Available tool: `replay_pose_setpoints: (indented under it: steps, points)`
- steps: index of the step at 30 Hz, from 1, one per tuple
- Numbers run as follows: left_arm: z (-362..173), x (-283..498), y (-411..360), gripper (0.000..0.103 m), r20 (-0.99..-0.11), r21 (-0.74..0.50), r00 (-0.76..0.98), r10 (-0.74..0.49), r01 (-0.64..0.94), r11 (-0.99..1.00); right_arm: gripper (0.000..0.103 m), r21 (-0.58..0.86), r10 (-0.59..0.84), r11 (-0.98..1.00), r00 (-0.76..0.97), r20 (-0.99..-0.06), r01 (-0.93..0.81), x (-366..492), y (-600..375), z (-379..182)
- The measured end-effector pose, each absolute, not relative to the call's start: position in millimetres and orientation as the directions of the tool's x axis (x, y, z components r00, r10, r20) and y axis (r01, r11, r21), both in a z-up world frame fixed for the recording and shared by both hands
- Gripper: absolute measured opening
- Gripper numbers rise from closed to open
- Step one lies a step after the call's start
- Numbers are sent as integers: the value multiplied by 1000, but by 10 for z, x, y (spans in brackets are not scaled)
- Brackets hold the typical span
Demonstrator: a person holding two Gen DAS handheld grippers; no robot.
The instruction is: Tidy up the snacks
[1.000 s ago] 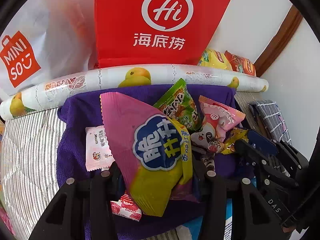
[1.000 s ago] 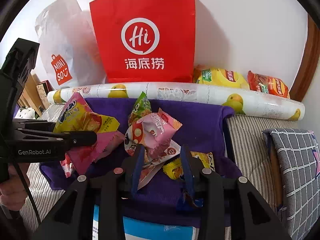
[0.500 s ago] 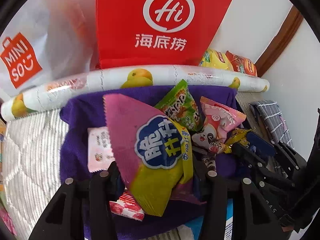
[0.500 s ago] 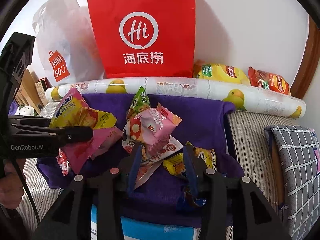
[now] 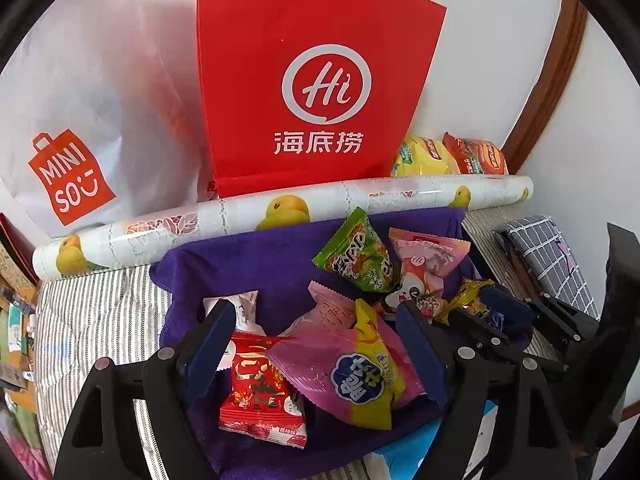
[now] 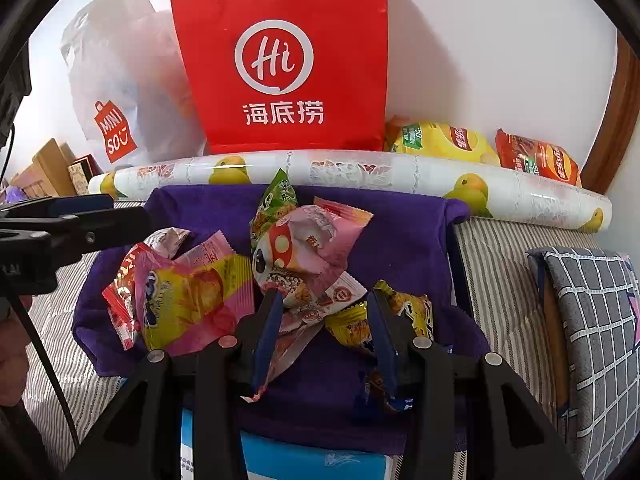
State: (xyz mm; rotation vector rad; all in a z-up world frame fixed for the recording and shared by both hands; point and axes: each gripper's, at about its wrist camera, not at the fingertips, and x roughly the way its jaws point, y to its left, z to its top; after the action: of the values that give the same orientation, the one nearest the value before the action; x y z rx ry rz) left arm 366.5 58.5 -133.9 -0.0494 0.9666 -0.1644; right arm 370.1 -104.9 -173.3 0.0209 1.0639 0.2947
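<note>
The left gripper [image 5: 316, 344] has just opened its jaws, leaving the pink-yellow pack [image 5: 352, 372] loose on the purple cloth [image 5: 248, 264] beside a red pack [image 5: 260, 396], while the right gripper [image 6: 324, 332], part-open, straddles pink wrappers [image 6: 308, 312], apparently unpinched, so next must close.

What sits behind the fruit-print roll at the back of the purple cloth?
Behind the fruit-print roll stand a red Hi paper bag and a white Miniso bag, with a yellow chip bag and a red one beside them. Their bases and contents are hidden.
</note>
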Motion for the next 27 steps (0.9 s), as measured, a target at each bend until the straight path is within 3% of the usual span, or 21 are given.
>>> replay_pose_setpoints:
  steps: [6,14,19,27]
  points:
    - [-1334,3670,582,81,-835,-51,542,-98,102,994,49,184,269,957,439,-858,-226,3709,-1073,-1736]
    - [-1262,3640,603,81,-839,-62,534,-109,104,993,50,198,266,960,431,-862,-198,3716,-1089,-1717]
    - [-1247,3618,549,82,-848,-70,515,-124,123,990,60,207,256,966,434,-864,-156,3690,-1117,-1620]
    - [-1112,3512,470,83,-856,-117,485,-181,158,980,62,118,162,985,445,-881,-125,3502,-1118,-1387]
